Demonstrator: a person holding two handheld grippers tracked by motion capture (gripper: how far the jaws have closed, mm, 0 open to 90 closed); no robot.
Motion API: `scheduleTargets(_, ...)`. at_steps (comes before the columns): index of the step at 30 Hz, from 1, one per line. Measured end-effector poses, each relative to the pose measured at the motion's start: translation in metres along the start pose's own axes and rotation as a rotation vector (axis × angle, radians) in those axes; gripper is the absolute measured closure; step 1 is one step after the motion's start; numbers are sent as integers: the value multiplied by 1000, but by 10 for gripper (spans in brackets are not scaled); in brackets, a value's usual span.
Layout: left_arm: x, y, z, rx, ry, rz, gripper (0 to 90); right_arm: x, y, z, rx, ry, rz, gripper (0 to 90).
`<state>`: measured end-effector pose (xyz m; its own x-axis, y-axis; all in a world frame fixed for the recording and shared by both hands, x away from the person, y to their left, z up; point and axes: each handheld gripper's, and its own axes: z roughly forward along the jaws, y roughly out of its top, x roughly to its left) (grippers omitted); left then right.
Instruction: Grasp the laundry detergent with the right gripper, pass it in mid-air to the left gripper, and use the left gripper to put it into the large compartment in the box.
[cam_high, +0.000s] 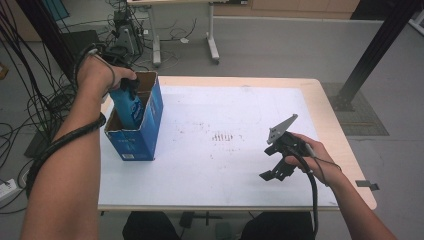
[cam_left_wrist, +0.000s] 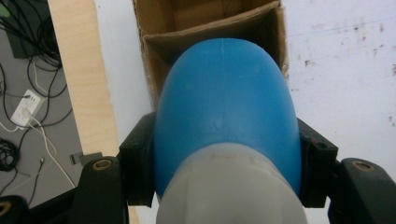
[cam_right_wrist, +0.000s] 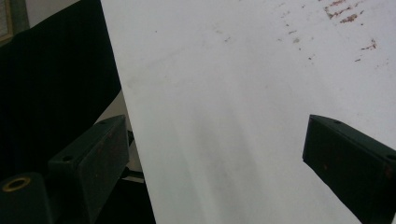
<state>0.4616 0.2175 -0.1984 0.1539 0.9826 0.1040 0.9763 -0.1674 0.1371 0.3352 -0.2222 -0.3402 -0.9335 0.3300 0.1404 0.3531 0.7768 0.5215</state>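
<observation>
White sheeting is covering the pale wooden tabletop (cam_high: 320, 107), with grey floor and loose cables lying beyond its far edge. At the left corner an open blue cardboard box with a brown inside (cam_high: 150, 117) is standing upright, and a blue plastic bottle with a pale grey neck (cam_high: 126, 106) is being held partly inside it, base downward. The left tool (cam_high: 131, 86) is pinching that bottle near the neck; in the left gripper view the two black jaws are being pressed against both sides of the blue body (cam_left_wrist: 226, 112), with the box opening (cam_left_wrist: 205, 32) directly beneath. The step in hand is judged to be the placing of the bottle into the box. The next move is likely calling for the bottle to be sunk until its base is resting on the box floor, kept clear of the cardboard walls, before the grip is being released. The right tool (cam_high: 275, 162) is being held above the sheeting at the right, jaws spread and holding nothing
</observation>
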Motion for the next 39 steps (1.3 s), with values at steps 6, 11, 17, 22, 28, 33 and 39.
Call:
scheduleTargets(6, -2, 0, 19, 8, 7, -1, 378, 0, 0, 0, 1, -1, 2, 74)
scheduleTargets(11, -5, -1, 34, -9, 13, 1, 378, -1, -1, 2, 2, 5, 5, 74)
scheduleTargets(17, -7, -2, 43, -6, 7, 0, 378, -2, -1, 3, 6, 6, 5, 74)
scheduleTargets(22, -8, -2, 50, 9, 11, 4, 378, -2, -1, 4, 3, 6, 4, 72)
scheduleTargets(28, -6, -5, 62, 16, 3, -7, 378, -2, -2, 5, 2, 11, 5, 73)
scheduleTargets(33, -5, -7, 67, 21, 9, -12, 378, -2, -2, 5, 6, 10, 7, 73)
scheduleTargets(39, -5, -8, 70, 17, 12, -18, 378, -2, -1, 5, 6, 10, 6, 74)
